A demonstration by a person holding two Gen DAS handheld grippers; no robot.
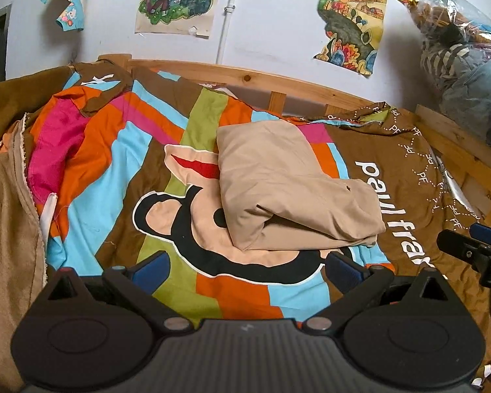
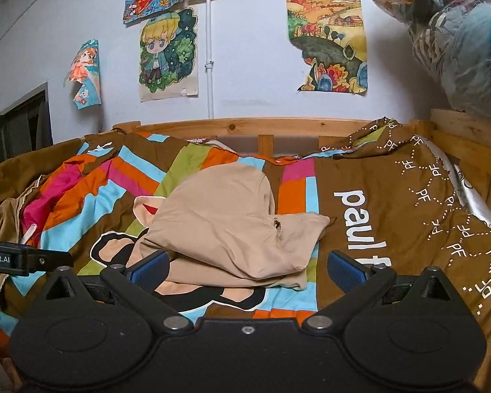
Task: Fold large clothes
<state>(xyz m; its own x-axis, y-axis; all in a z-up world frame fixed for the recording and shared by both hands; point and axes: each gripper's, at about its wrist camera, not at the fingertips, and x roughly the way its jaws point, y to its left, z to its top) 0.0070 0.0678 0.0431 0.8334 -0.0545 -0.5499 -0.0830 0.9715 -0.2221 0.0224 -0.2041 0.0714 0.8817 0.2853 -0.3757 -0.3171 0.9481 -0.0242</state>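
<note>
Beige garment (image 1: 288,183) lies folded on bedspread (image 1: 121,163); looks soft, light, floppy; pinch a layered edge; left gripper (image 1: 245,267) and right gripper (image 2: 245,267) both spread wide, empty.

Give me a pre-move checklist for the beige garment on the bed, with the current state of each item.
1. Left gripper open and empty: ok.
2. Right gripper open and empty: ok.
3. Beige garment lies folded in layers on the bedspread: ok.
4. Fold is neat: not ok, edges uneven, lower layer sticks out at the front.
5. Garment within reach, just ahead of both grippers: ok.
6. Fold count complete: cannot tell.
</note>
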